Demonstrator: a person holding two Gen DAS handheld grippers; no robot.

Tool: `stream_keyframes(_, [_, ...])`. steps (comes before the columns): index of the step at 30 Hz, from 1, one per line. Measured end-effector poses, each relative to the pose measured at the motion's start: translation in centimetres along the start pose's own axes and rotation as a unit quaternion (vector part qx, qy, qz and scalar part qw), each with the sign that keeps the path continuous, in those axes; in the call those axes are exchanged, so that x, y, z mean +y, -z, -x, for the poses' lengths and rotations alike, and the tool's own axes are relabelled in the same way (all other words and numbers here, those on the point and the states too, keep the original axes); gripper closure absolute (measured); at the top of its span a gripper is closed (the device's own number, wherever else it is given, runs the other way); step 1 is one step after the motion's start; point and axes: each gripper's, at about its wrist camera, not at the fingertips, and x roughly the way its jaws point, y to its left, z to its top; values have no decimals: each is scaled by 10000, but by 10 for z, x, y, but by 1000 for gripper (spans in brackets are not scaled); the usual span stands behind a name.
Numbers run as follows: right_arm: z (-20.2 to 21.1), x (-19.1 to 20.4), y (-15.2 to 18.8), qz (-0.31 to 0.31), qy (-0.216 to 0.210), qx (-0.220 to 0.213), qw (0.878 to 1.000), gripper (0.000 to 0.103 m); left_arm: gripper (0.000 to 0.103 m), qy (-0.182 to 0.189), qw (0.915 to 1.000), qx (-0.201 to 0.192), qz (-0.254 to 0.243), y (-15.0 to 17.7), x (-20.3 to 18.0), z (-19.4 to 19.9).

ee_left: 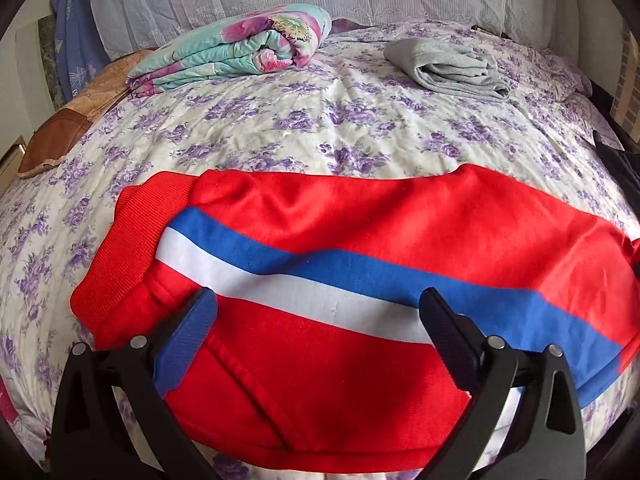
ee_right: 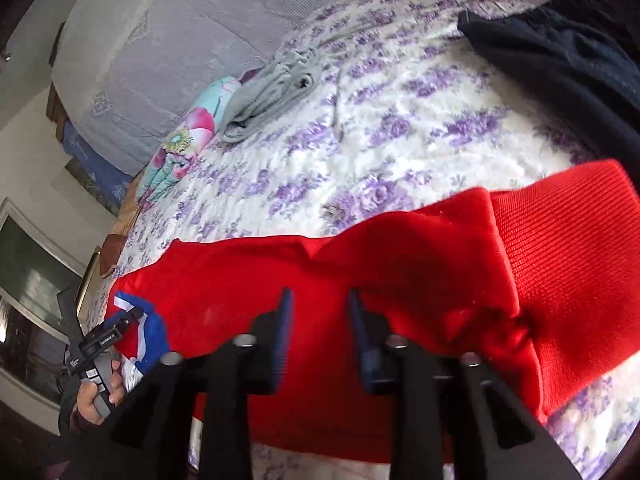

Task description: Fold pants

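Observation:
Red pants (ee_left: 320,240) with a blue and a white side stripe lie flat across the near part of the bed, one ribbed red end (ee_left: 132,248) at the left. My left gripper (ee_left: 320,300) hovers over the striped part, its jaws wide open with no cloth pinched. In the right wrist view the pants (ee_right: 280,280) fill the lower half, with a ribbed red end (ee_right: 568,248) at the right. My right gripper (ee_right: 319,300) stands over the plain red cloth, partly open, with a clear gap between its pads. A hand (ee_right: 102,392) holds the left gripper at the lower left.
The bed sheet (ee_left: 320,120) is white with purple flowers. A folded floral quilt (ee_left: 236,44) and a folded grey garment (ee_left: 452,68) lie at the far side. A dark garment (ee_right: 560,48) lies at the right. A brown pillow (ee_left: 60,136) sits at the left edge.

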Motion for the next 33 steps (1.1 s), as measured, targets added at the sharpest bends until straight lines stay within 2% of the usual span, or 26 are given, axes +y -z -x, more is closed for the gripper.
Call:
stream_keyframes(1, [17,7,1,172,130,-244,9995,51,5,203,9998,-46,68,-1,-3,9])
stream_keyframes(2, [35,10,2,326,358,-451,9978,44,5,372,9992,-148,72,-2,-8,21])
stream_keyframes(3, [51,12,4,417,674,-635,9948,36,5,466,9985,-276,-19,-2,-18,34])
stream_keyframes(5, [79,6,9,424,1396,-933,9849,26,5,686,9956,-521,-363,1,-43,56])
stream_keyframes(7, [93,-6,15,345,2182,-1000,9702,15,5,951,9909,-648,-694,6,-70,69])
stream_keyframes(9, [94,-24,21,268,2620,-831,9611,9,5,1175,9865,-605,-967,11,-96,68])
stream_keyframes(12, [75,-39,28,272,2826,-494,9576,7,5,1356,9831,-303,-1188,19,-128,47])
stream_keyframes(13, [67,-44,31,256,2778,-327,9598,7,5,1344,9825,-168,-1277,23,-137,36])
stream_keyframes(15, [60,-50,37,220,2749,-210,9610,3,4,1065,9841,221,-1402,31,-147,4])
stream_keyframes(16, [56,-48,38,282,2804,-232,9592,3,4,1181,9847,273,-1251,32,-144,-5])
stream_keyframes(17, [55,-46,39,357,2863,-248,9571,3,4,1293,9860,166,-1039,31,-138,-5])
stream_keyframes(18, [55,-44,40,414,2907,-253,9556,3,4,1318,9864,220,-959,29,-136,-5])
stream_keyframes(22, [57,-38,37,439,2976,-225,9534,3,4,1232,9880,306,-879,24,-137,2])
stream_keyframes(24, [68,-29,38,509,3115,-512,9475,4,5,1207,9881,233,-925,23,-140,13])
stream_keyframes(26, [82,-13,38,735,3345,-958,9346,4,5,1148,9876,-46,-1068,24,-146,30])
stream_keyframes(27, [87,-5,36,900,3315,-1146,9321,4,5,1143,9863,-195,-1174,25,-150,40])
stream_keyframes(29, [88,10,27,1294,2906,-1298,9391,4,5,1210,9814,-399,-1438,30,-162,54])
stream_keyframes(31, [75,16,12,1562,2865,-1211,9375,4,5,1247,9761,-333,-1746,38,-177,55])
stream_keyframes(33, [54,5,-4,1609,3046,-978,9337,4,5,1309,9732,-7,-1890,46,-188,41])
